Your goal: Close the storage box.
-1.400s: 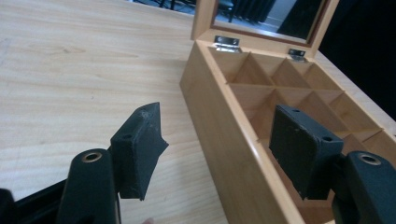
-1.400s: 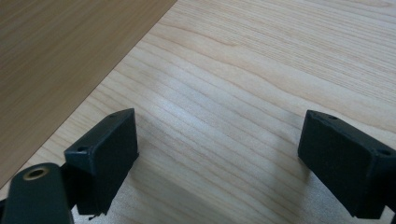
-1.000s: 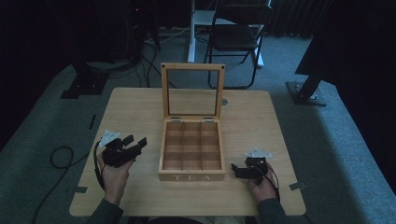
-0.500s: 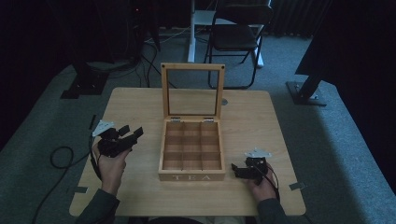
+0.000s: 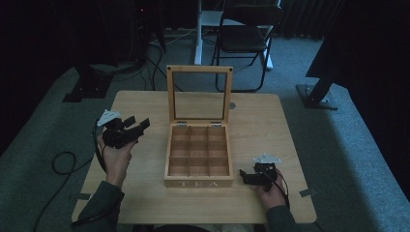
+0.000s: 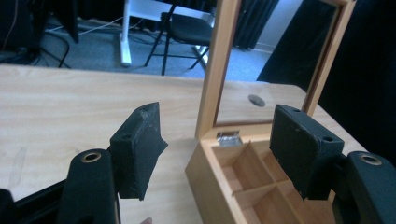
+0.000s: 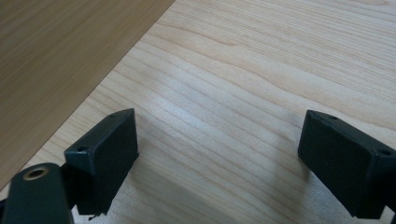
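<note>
A wooden tea box (image 5: 198, 154) marked TEA stands open at the table's middle, its several compartments empty. Its glass-paned lid (image 5: 198, 94) stands upright at the back. My left gripper (image 5: 138, 123) is held above the table left of the box, open and holding nothing, pointing toward the box. In the left gripper view the open left gripper (image 6: 219, 135) frames the box's near corner (image 6: 205, 158) and the lid frame (image 6: 219, 65). My right gripper (image 5: 244, 178) rests low by the box's front right corner, open. The right gripper (image 7: 219, 149) has bare table (image 7: 243, 93) between its jaws, with the box wall (image 7: 56, 56) beside it.
The light wooden table (image 5: 145, 203) has a small round grommet (image 5: 232, 105) behind the box. A black folding chair (image 5: 246, 34) and a white stand stand beyond the far edge. A cable (image 5: 63, 162) loops on the carpet at left. Dark stands flank the table.
My left gripper has risen and moved away from the person, along the box's left side. The right gripper and the box have stayed put.
</note>
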